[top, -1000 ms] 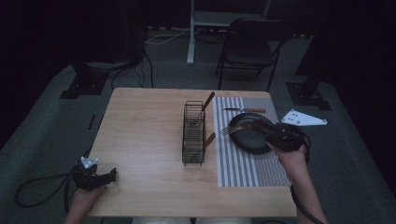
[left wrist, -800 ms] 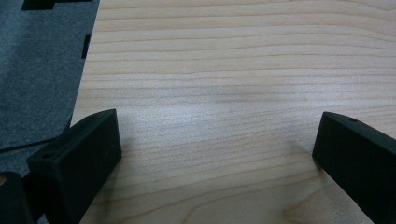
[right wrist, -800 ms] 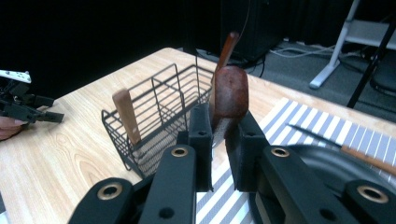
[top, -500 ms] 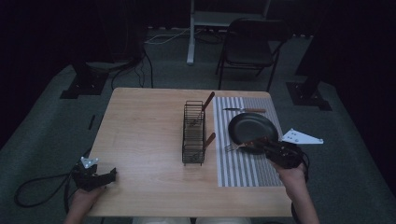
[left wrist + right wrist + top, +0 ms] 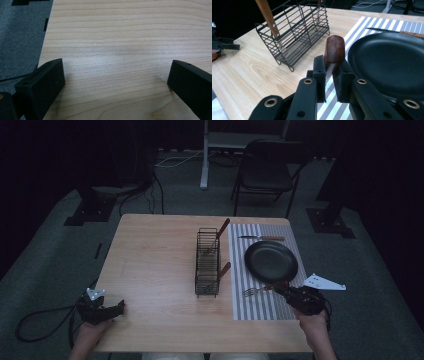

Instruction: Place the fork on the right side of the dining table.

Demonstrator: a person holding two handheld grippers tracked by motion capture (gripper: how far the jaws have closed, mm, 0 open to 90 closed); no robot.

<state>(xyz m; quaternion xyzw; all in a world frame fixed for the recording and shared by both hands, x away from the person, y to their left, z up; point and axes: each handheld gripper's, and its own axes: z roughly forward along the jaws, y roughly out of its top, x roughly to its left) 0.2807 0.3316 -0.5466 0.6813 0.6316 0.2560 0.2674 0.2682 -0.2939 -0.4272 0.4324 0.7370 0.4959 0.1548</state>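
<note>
Your right gripper [image 5: 329,75], clamped on the brown wooden handle of the metal fork [image 5: 260,289], has its long axis pointing ahead-left toward the black wire cutlery rack [image 5: 207,262], while your left gripper [image 5: 117,82] rests wide open and empty on the desk [image 5: 155,260], farther off.

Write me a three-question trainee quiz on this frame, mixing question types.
1. True or false: the right claw is shut on the fork.
2. Where does the knife lie? A) in the wire caddy B) on the striped placemat, beyond the black plate C) on bare wood
3. Fill in: the left claw is ____.

Key: 1 true; 2 B; 3 open, over bare table.
</note>
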